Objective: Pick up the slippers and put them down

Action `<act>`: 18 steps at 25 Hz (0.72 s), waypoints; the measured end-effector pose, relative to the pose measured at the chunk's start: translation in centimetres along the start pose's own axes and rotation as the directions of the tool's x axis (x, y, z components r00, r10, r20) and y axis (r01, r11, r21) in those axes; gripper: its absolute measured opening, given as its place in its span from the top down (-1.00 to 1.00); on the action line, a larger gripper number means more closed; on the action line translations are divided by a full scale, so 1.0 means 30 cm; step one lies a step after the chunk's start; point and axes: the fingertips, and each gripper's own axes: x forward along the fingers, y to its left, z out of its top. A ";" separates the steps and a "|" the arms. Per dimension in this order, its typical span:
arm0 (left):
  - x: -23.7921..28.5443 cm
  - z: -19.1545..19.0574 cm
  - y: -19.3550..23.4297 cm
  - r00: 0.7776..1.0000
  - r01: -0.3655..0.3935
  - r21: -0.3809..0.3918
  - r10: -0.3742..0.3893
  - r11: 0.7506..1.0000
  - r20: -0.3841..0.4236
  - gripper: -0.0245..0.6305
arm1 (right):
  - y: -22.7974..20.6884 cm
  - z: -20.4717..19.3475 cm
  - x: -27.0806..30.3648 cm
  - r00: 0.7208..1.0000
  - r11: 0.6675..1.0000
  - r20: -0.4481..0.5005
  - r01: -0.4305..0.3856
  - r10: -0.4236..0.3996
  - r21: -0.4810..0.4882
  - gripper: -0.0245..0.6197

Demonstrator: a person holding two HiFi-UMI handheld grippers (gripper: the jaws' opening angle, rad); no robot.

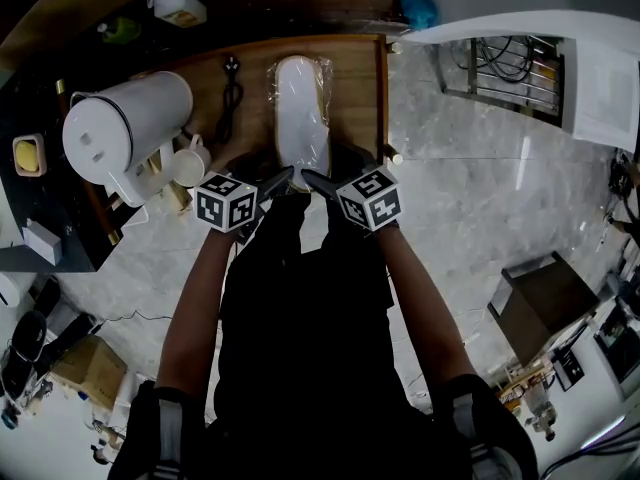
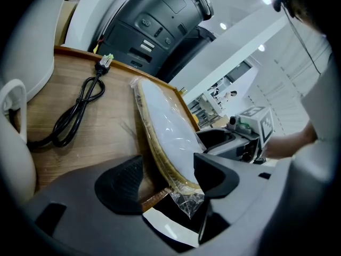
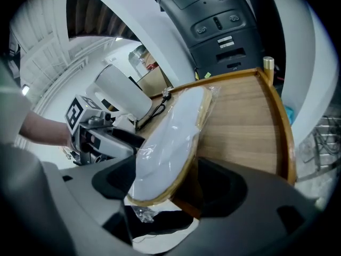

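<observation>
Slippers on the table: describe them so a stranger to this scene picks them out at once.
Start at the wooden table at the top of the head view. Right of the white kettle and the coiled black cable lies the pack of slippers. It is the only long white oval there, tan-edged and sealed in clear plastic.

The bare left forearm (image 1: 200,298) and bare right forearm (image 1: 420,308) reach forward and angle in toward each other. The dark grey two-jaw left gripper (image 1: 285,176) and the matching right gripper (image 1: 312,179) tilt downward, tips close together. In both gripper views the jaws stand wide apart - neither pair is clamped shut - with textured black pads facing inward.
</observation>
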 end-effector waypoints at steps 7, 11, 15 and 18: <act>0.014 -0.004 0.015 1.000 -0.005 -0.007 0.005 1.000 -0.017 0.03 | -0.010 0.000 0.015 1.000 1.000 0.005 0.009 -0.009 0.014 -0.16; 0.026 -0.008 0.021 1.000 -0.011 0.004 0.011 1.000 -0.029 0.03 | -0.016 -0.010 0.028 1.000 1.000 -0.006 0.015 -0.015 0.018 -0.16; 0.035 -0.003 0.017 0.999 -0.004 0.002 0.004 1.000 -0.046 0.03 | -0.022 -0.010 0.030 1.000 1.000 -0.019 0.016 -0.015 0.021 -0.16; 0.042 -0.007 0.010 0.998 -0.002 0.001 0.002 1.000 -0.058 0.03 | -0.016 -0.016 0.036 0.999 1.000 -0.041 0.011 -0.010 0.018 -0.16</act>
